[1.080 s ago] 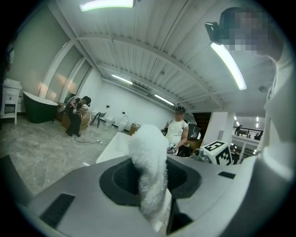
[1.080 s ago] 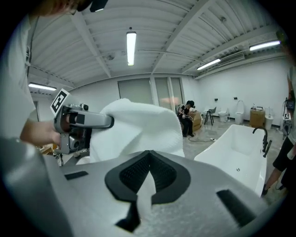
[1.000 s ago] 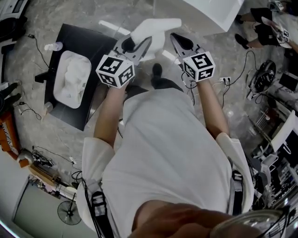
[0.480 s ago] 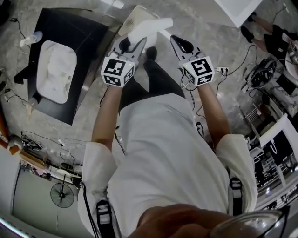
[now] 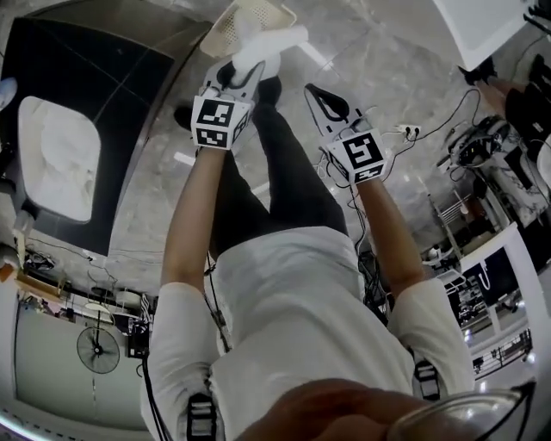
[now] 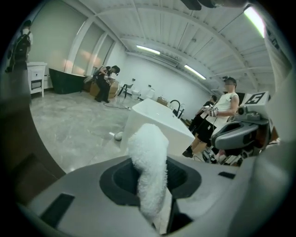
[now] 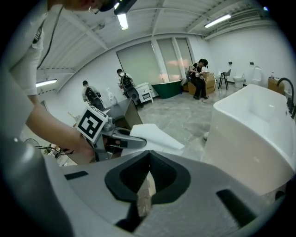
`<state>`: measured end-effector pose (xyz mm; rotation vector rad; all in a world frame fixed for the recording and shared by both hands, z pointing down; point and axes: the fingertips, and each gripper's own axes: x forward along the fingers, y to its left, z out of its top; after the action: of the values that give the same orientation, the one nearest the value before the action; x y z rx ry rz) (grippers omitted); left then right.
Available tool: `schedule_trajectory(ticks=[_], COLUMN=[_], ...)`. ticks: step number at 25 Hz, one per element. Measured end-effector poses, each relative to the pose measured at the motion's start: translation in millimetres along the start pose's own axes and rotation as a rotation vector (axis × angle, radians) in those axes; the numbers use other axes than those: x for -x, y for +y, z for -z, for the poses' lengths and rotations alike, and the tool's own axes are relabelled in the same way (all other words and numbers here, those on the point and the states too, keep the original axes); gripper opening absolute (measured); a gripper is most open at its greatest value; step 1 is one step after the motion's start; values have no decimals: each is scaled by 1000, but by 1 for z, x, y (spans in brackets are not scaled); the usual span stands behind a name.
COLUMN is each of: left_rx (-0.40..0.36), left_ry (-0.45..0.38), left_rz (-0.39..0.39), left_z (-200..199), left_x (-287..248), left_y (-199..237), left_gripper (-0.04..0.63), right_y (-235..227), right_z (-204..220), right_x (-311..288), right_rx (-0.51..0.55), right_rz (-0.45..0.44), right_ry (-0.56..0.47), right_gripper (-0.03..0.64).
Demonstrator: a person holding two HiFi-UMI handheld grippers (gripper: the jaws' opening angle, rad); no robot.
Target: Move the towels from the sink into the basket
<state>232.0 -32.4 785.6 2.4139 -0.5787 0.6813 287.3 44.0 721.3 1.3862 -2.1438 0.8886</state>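
In the head view my left gripper (image 5: 247, 71) is shut on a white towel (image 5: 269, 45), which hangs over the edge of a cream slatted basket (image 5: 244, 19) at the top. The left gripper view shows the fluffy towel (image 6: 148, 159) pinched between the jaws and sticking up. At the far left, the white sink (image 5: 26, 185) in a black counter (image 5: 120, 95) holds more white towels (image 5: 62, 151). My right gripper (image 5: 320, 96) is shut with nothing in it, to the right of the left one. From the right gripper view I see the left gripper (image 7: 121, 139) with its towel (image 7: 155, 135).
A white freestanding tub (image 7: 254, 134) stands close on the right. Cables and a power strip (image 5: 406, 131) lie on the marble floor. A floor fan (image 5: 96, 349) and clutter sit at lower left. Several people stand in the background (image 6: 221, 115).
The person has moved away from the sink, which slid to the far left. The basket has come into view, and the left gripper now holds the towel at its edge.
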Motion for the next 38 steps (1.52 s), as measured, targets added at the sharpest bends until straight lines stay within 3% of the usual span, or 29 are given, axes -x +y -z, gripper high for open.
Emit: schedule_trajectory(ticks=[6, 11, 15, 18, 22, 27, 34, 38], left_rx=[65, 73, 59, 89, 93, 87, 112, 121], left_ry=[76, 173, 221, 250, 253, 236, 181, 137], left_rz=[-89, -154, -223, -228, -209, -215, -205, -189], left_z=[97, 190, 242, 260, 260, 238, 176, 132], left_x=[-76, -134, -163, -166, -156, -126, -54, -9], left_y=[76, 125, 159, 163, 150, 139, 122, 103], left_gripper=[123, 140, 267, 319, 330, 330, 328, 254], right_y=[-23, -50, -63, -66, -57, -47, -13, 22], right_z=[70, 131, 173, 193, 194, 173, 101, 54], right_x=[-85, -167, -221, -239, -237, -215, -173, -145], right_rx=[18, 36, 23, -11, -42, -9, 4, 39], right_rz=[-25, -28, -21, -15, -23, -25, -16, -20], right_ry=[52, 94, 139, 152, 160, 166, 118, 88], right_gripper=[-3, -3, -3, -3, -3, -3, -3, -3])
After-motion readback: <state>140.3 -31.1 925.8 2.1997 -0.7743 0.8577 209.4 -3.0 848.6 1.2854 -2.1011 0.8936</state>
